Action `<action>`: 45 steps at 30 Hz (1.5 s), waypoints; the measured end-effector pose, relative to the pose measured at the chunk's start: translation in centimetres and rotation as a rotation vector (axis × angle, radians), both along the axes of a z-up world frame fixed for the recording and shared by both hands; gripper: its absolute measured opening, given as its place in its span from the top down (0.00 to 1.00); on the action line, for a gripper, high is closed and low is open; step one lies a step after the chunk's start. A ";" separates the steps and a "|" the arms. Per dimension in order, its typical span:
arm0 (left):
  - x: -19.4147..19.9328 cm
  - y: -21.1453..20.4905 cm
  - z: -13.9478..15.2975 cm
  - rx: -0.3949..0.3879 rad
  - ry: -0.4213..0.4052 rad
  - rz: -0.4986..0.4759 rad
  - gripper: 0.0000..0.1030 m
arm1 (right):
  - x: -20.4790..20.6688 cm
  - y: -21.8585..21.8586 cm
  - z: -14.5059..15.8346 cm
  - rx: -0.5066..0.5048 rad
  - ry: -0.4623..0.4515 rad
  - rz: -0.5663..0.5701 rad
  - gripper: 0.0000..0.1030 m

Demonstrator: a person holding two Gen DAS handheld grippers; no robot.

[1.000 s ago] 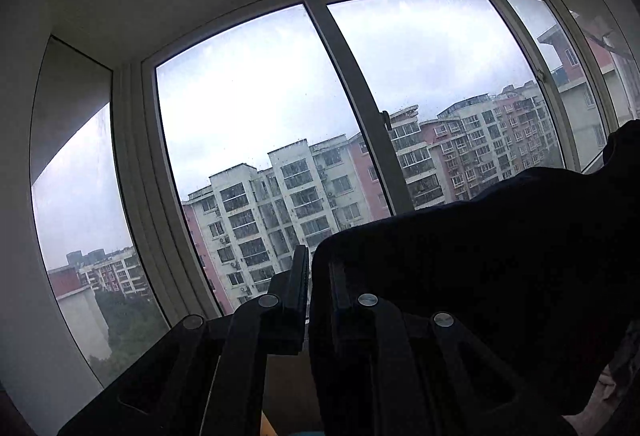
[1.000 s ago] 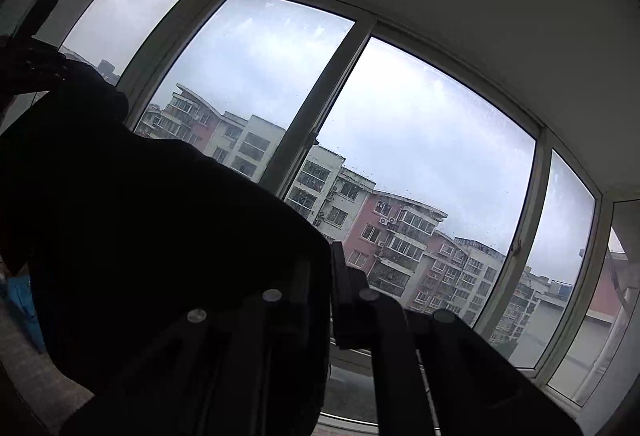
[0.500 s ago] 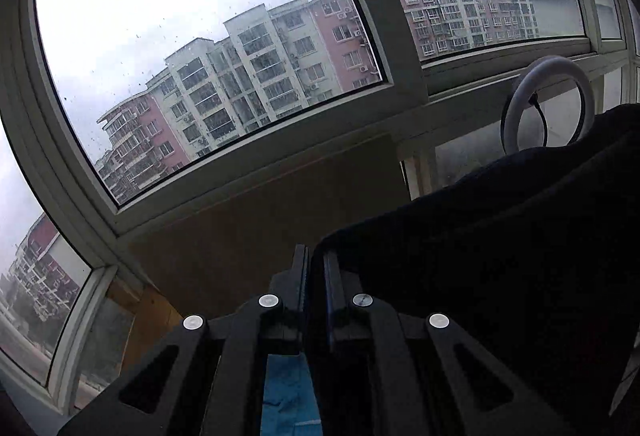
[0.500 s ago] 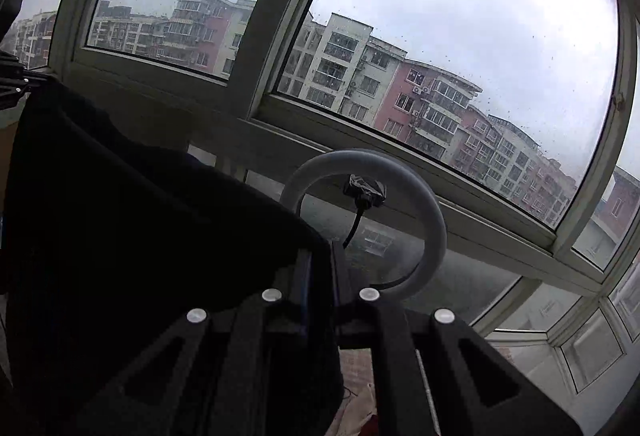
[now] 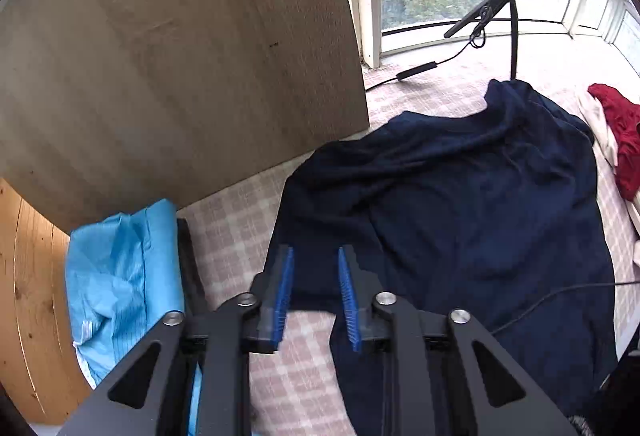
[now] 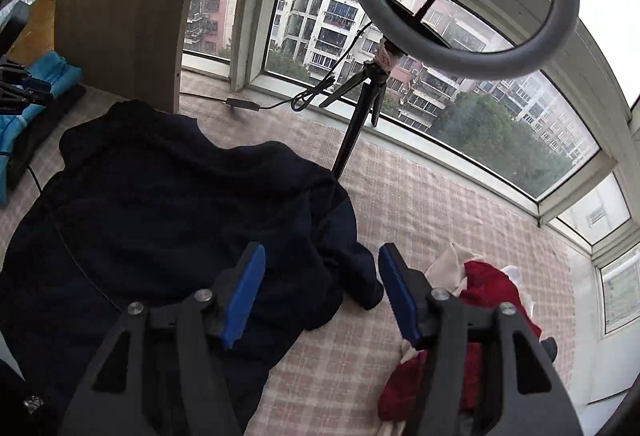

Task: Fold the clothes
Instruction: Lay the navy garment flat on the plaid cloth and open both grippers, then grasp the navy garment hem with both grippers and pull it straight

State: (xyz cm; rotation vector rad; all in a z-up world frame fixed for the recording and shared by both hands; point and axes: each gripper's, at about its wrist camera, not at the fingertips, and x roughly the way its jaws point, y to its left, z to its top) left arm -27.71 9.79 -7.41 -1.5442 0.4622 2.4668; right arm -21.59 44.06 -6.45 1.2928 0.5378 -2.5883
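Left tool (image 5: pixel 314 292) opening over the near hem of the rumpled dark navy fabric garment (image 5: pixel 460 220), blue pads clear of the cloth. Right tool (image 6: pixel 320 292) also opening, spread wide above the same garment's edge, nothing pinched. Red cloth heap (image 6: pixel 480 300) just right of the right tool on the pink checked mat (image 6: pixel 420 196).

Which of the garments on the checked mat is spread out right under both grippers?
The navy garment, the large dark one spread in the middle. The light blue garment lies bunched by the wooden board, and the red garment sits crumpled at the other side.
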 end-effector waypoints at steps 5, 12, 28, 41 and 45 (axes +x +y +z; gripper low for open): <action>7.3 -4.2 1.0 0.019 -0.013 -0.034 0.65 | 9.8 4.7 -1.2 -0.178 -0.061 -0.008 0.43; 18.0 -8.8 -2.5 0.036 -0.181 -0.062 0.64 | 21.8 6.8 -5.6 -0.333 -0.205 -0.119 0.43; 24.7 -4.6 -12.7 0.201 -0.389 -0.246 0.62 | 28.8 2.2 -16.0 -0.210 -0.426 -0.214 0.44; 23.5 -2.0 -11.1 0.267 -0.359 -0.138 0.90 | 28.4 5.2 -10.7 -0.520 -0.330 -0.142 0.96; 23.2 -2.4 -8.3 0.266 -0.325 -0.085 0.88 | 28.4 13.0 -5.6 -0.572 -0.121 -0.306 0.96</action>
